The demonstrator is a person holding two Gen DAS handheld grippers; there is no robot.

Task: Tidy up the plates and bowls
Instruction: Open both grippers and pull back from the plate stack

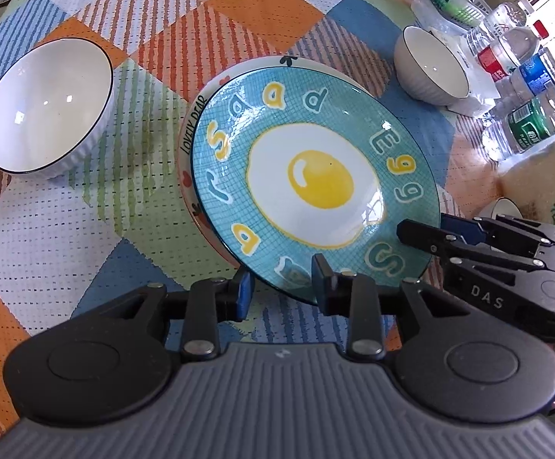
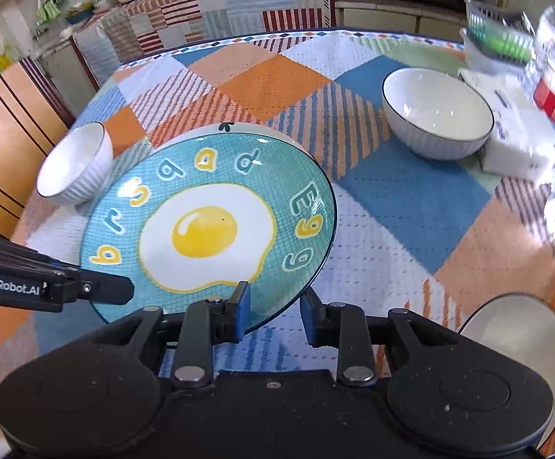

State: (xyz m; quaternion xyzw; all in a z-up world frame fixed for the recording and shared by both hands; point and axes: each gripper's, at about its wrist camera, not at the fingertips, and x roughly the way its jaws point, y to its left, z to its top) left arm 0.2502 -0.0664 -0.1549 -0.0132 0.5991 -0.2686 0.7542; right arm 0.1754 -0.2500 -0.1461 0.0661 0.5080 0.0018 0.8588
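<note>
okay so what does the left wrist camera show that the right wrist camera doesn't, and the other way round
Only the left wrist view shows the green-label bottle and the "LOVELY DEAR" rim of the lower plate under the egg plate.

Only the right wrist view shows the kitchen counter behind the table and a white dish at the near right edge.

Both show the egg plate stacked on the lower plate, two white ribbed bowls, one on its left and one on its right, and both grippers, left and right, at its near rim.

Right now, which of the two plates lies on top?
The blue egg plate lies on top; the white plate with "LOVELY DEAR" on its rim shows only as an edge beneath it.
</note>
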